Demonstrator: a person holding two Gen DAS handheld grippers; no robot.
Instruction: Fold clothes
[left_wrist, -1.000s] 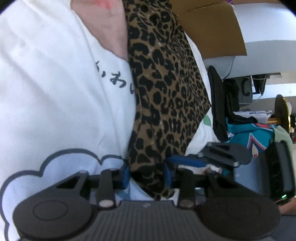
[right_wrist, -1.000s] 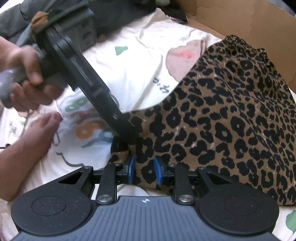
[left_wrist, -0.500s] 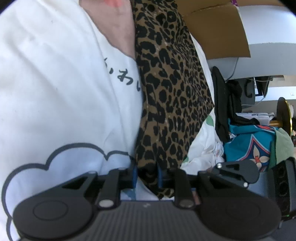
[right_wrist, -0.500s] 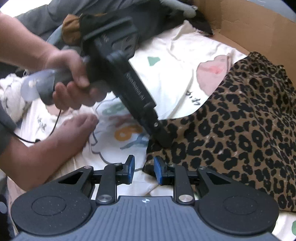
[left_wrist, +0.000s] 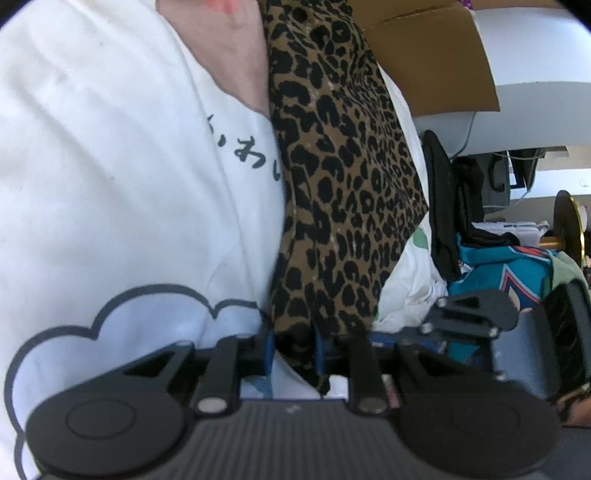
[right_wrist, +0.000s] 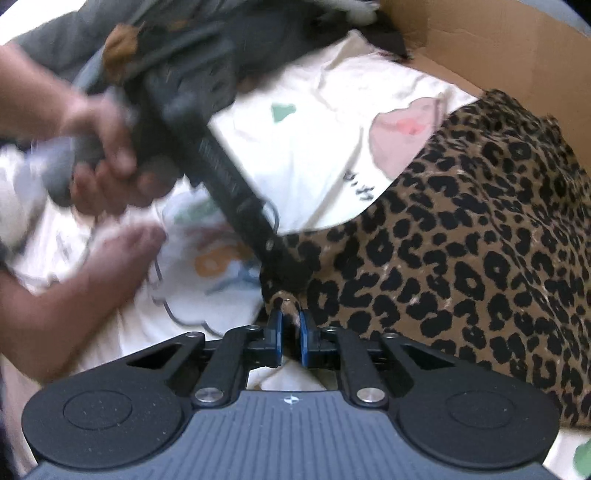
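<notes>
While the left gripper (left_wrist: 293, 354) keeps its narrow clamp on the near edge of the leopard cloth (left_wrist: 340, 192), with the fabric bunched between its blue pads and draping out below them, little on that side differs from a second ago: the jaws drew in a touch early on and then held, and the cloth hangs in the same place across the white sheet (left_wrist: 110, 166) with its cloud outline and dark lettering. In the right wrist view the person's hand (right_wrist: 99, 173) grips that left tool's handle (blurred, so it seems mid-motion), and the tool's tip sits on the cloth's corner. Further right, the right gripper (right_wrist: 290, 334) has just been closing: half a second ago its pads stood apart with the corner of the cloth just ahead of them, and now they are nearly together with a small fold of leopard cloth (right_wrist: 461, 258) pinched between them. The rest of the garment spreads away to the right over the sheet, up against the cardboard box (right_wrist: 517, 55). With both tools now on the same near corner region, the garment looks secured for a lift or fold; I judge the fold itself not yet begun.
</notes>
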